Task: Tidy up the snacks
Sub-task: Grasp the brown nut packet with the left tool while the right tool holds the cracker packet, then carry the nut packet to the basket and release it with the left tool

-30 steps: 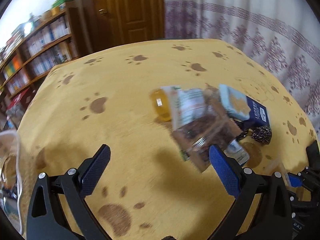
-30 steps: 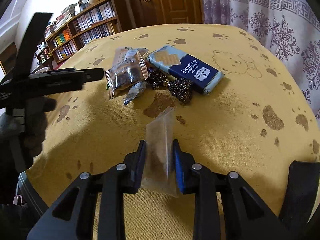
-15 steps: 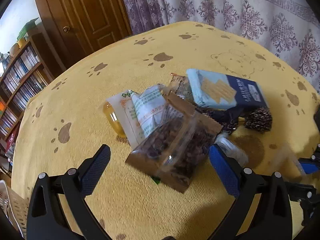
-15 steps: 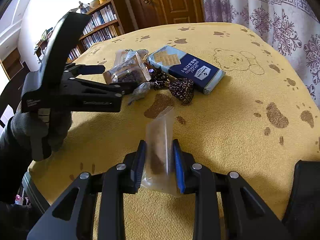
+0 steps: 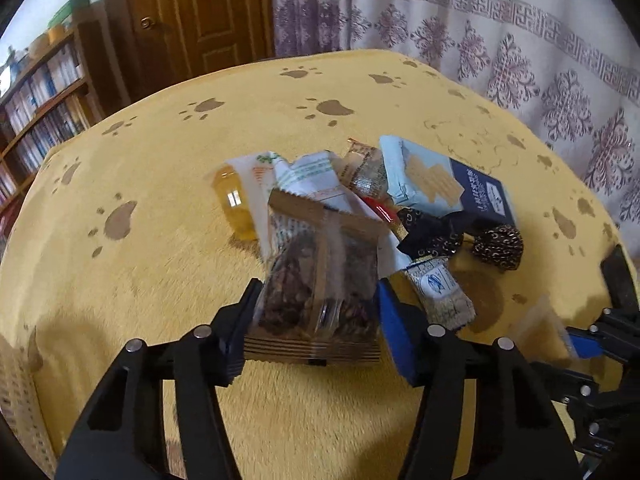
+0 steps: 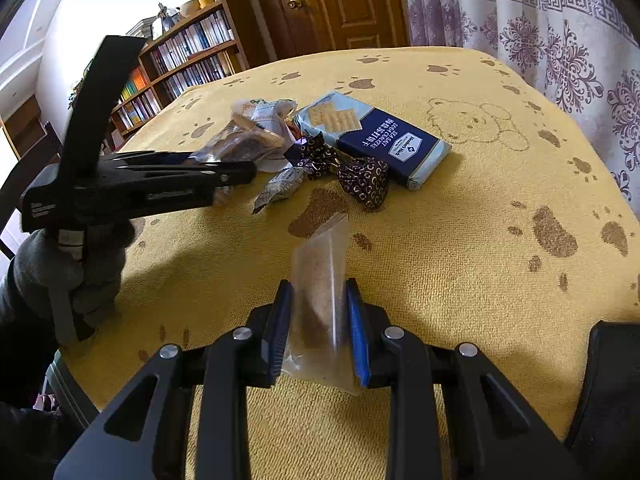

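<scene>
L gripper (image 5: 316,312) clamped on nut pkt (image 5: 320,276); R gripper (image 6: 320,312) pinching clear sachet (image 6: 320,280) above table (image 6: 460,260).

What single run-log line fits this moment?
left gripper: shut on brown packet | right gripper: shut on clear bag | pile: on table

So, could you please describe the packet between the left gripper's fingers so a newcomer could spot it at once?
On the yellow paw-print tablecloth lies a pile of snacks beside a blue cracker box. At the pile's near edge, the left gripper closes on a clear packet with brown striped ends. Unlike its neighbours, its dark brown lumpy contents show through.
</scene>
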A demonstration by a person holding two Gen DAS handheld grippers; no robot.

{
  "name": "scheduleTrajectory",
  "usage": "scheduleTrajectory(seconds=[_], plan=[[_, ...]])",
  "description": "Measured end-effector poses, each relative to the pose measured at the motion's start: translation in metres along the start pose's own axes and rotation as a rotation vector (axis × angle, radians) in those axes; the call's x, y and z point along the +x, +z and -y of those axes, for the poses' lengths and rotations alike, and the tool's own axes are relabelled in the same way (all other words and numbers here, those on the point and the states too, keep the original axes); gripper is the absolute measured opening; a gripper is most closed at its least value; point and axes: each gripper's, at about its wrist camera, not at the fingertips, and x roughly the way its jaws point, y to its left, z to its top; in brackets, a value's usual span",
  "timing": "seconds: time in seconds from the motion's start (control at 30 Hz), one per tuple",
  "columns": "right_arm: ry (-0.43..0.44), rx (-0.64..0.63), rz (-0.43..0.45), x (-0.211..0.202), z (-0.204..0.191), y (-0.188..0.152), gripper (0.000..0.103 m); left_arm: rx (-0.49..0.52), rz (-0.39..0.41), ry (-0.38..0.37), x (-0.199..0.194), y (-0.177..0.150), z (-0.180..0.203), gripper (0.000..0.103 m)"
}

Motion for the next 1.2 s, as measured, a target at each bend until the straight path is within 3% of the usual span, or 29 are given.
scheduleTrajectory(seconds=[0.1,0.17,0.3,0.37,0.5,0.6,0.67,0.73,0.83,0.97,1.2], plan=[[-0.001,0.001,0.001,-0.001,-0.001,0.000,0.027,-0.036,0.012,-0.006,-0.012,-0.004,-0.004,0.054],[-0.003,-0.001,0.001,-0.001,-0.001,0.000,0.027,-0.051,0.019,-0.001,-0.020,-0.007,-0.007,0.040],[-0.010,-0.004,0.001,-0.002,-0.003,0.000,0.027,-0.079,-0.003,-0.011,-0.027,-0.013,-0.012,0.039],[-0.013,-0.005,0.002,-0.002,-0.004,-0.001,0.027,-0.086,-0.005,0.000,-0.026,-0.016,-0.014,0.044],[-0.016,-0.007,0.004,-0.002,-0.004,-0.001,0.027,-0.077,0.000,0.039,-0.024,-0.018,-0.011,0.085],[-0.018,-0.009,0.005,-0.002,-0.005,-0.001,0.027,-0.056,0.000,0.049,-0.021,-0.019,-0.007,0.087],[-0.018,-0.008,0.005,-0.002,-0.005,-0.001,0.027,-0.046,-0.011,0.048,-0.015,-0.019,-0.004,0.086],[-0.019,-0.009,0.005,-0.002,-0.005,-0.001,0.027,-0.041,-0.030,0.048,-0.007,-0.020,-0.003,0.064],[-0.019,-0.009,0.006,-0.002,-0.005,-0.001,0.027,-0.046,-0.028,0.050,-0.003,-0.022,-0.005,0.056],[-0.012,0.004,0.008,-0.003,-0.004,-0.001,0.027,-0.094,0.004,0.032,-0.017,-0.022,-0.012,0.055],[0.083,0.053,0.031,-0.012,-0.006,0.005,0.027,-0.129,0.095,0.042,-0.058,-0.018,-0.020,0.055]])
